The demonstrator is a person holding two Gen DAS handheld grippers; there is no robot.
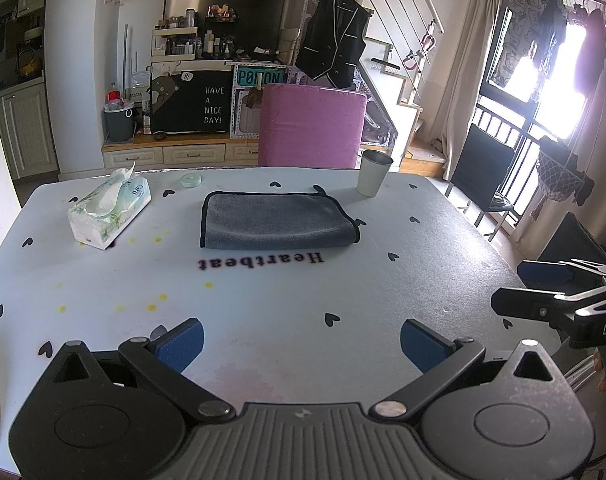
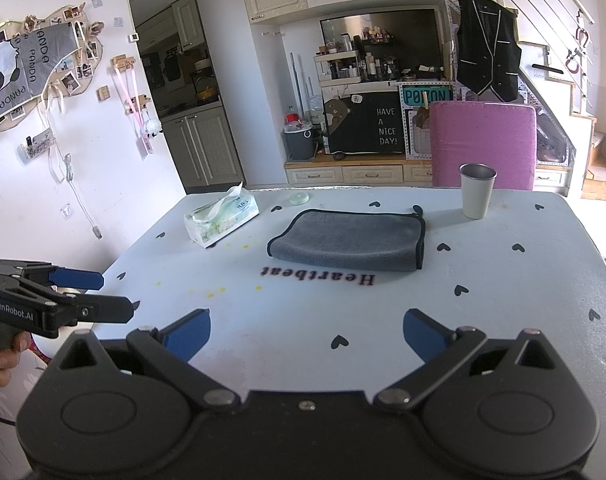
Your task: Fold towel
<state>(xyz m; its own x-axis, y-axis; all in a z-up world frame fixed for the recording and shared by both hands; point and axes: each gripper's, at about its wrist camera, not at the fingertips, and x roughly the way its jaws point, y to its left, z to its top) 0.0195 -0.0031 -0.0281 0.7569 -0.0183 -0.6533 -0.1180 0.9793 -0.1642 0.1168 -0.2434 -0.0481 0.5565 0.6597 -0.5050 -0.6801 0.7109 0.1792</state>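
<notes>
Left hand-held gripper is hovering over the near edge of the worktop, blue pads spread wide, gripping nothing. Tissue pack is sitting at 10 o'clock from it, with a small round lid just past that, toward 11. Towel is lying at 12 o'clock, mid-worktop, already folded over into a flat grey rectangle with black edging, just beyond the "Heartbeat" print; well apart from both grippers. Cup is standing upright at 1 o'clock, near the towel's far right corner, not touching it. Pink chair is sitting behind the far edge.

Right hand-held gripper is hovering level with the left one, at its 3 o'clock, pads equally wide apart and also holding nothing. From the right wrist view the towel is lying at 12 o'clock, cup at 1 o'clock.
</notes>
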